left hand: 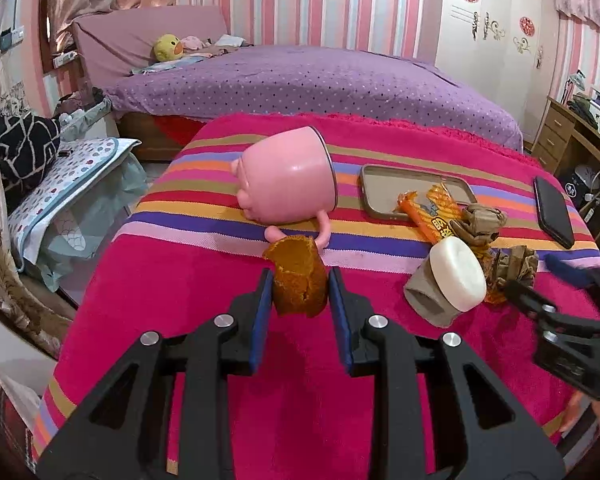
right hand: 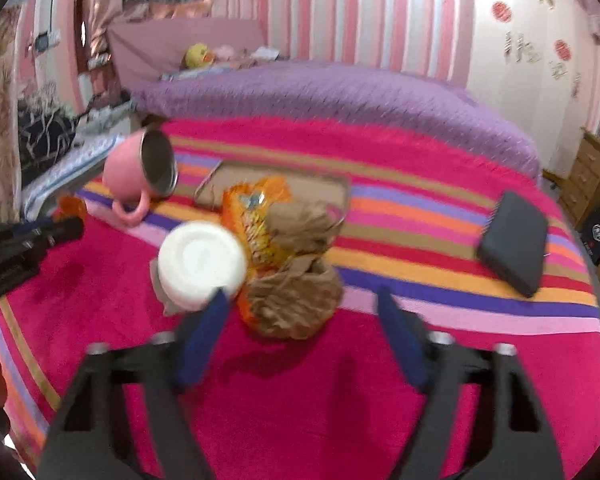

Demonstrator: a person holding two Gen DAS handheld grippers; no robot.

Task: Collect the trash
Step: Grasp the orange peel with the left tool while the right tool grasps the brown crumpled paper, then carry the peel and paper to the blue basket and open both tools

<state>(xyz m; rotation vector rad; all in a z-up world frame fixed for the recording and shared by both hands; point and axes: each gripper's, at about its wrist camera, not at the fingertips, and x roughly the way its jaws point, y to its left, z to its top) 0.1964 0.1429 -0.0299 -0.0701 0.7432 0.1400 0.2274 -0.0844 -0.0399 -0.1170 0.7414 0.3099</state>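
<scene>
Right gripper (right hand: 300,308) blurred; crumpled paper (right hand: 296,304) between its fingers

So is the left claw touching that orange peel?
Touching. In the left wrist view both blue pads of the left claw press the sides of the orange peel, with no gap showing on either side.

The near part of the pink striped cloth (right hand: 300,400) lies bare. Farther on, a white tub (right hand: 202,266), crumpled brown paper (right hand: 296,304), an orange wrapper (right hand: 256,216) and a tipped pink cup (right hand: 140,172) crowd the middle. A black phone (right hand: 514,244) lies well apart at the right.
</scene>
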